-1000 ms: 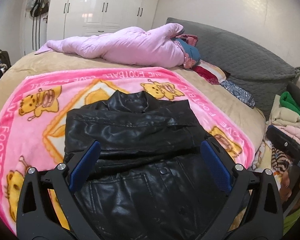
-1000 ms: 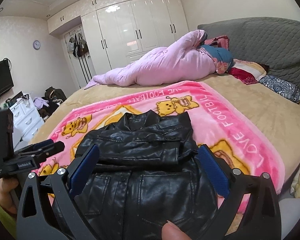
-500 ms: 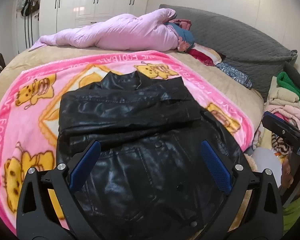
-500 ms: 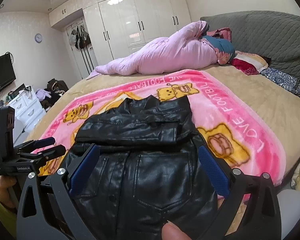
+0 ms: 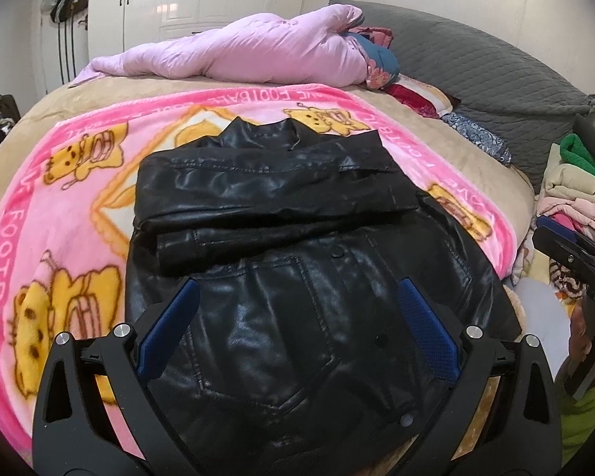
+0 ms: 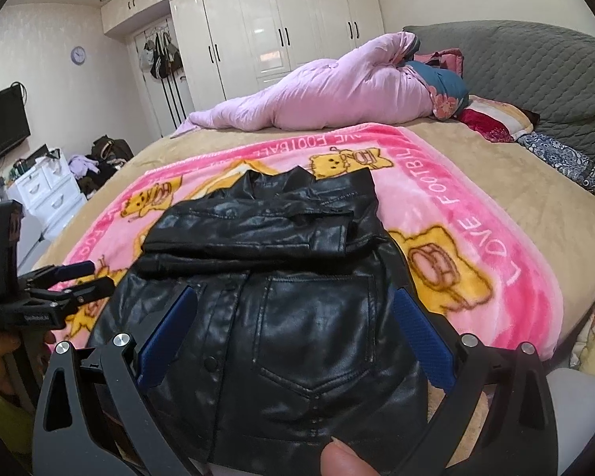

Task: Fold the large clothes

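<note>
With both sleeves already folded across its chest ahead of the fingers, the black leather jacket (image 5: 297, 277) lies below the left gripper (image 5: 297, 333) and right gripper (image 6: 293, 337), both spread wide and empty, its hem apparently still to fold up.

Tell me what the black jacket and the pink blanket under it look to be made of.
The jacket looks like leather or an imitation; which one cannot be told. It is smooth and glossy, with bright highlights, stitched seams and snap buttons. The blanket looks like soft fleece or plush: a matte, fuzzy surface with printed cartoon animals.
</note>
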`<action>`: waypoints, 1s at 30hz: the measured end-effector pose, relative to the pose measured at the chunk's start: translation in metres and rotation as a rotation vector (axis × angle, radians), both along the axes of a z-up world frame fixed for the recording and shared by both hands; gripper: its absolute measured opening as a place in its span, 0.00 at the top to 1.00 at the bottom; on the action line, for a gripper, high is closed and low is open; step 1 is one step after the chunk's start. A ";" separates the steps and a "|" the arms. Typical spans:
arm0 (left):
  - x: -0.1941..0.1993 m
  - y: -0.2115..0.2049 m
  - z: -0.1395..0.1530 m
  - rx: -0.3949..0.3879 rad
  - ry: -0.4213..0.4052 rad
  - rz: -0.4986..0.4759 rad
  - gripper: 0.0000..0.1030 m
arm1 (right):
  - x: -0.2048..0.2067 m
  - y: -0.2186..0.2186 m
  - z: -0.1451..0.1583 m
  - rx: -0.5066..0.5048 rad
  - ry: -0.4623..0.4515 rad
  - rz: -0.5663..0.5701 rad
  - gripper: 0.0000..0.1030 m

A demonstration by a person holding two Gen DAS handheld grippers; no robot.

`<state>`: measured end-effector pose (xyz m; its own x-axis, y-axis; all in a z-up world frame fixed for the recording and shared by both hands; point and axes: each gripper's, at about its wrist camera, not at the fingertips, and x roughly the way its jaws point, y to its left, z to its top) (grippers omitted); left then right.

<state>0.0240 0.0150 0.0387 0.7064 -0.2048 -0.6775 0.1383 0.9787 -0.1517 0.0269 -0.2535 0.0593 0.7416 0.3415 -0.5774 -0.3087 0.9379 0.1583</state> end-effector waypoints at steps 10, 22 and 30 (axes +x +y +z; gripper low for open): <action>-0.010 0.015 -0.014 0.024 0.035 0.027 0.09 | -0.002 -0.002 -0.020 -0.022 0.056 0.013 0.04; -0.025 0.056 -0.037 0.042 0.095 0.131 0.09 | 0.001 -0.016 -0.054 -0.055 0.148 0.022 0.04; -0.043 0.078 -0.054 0.060 0.144 0.193 0.09 | 0.006 -0.029 -0.065 -0.057 0.177 0.018 0.04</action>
<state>-0.0190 0.0927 -0.0152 0.6235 -0.0315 -0.7812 -0.0711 0.9928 -0.0968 0.0331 -0.2825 -0.0058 0.6203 0.3172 -0.7173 -0.2978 0.9413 0.1588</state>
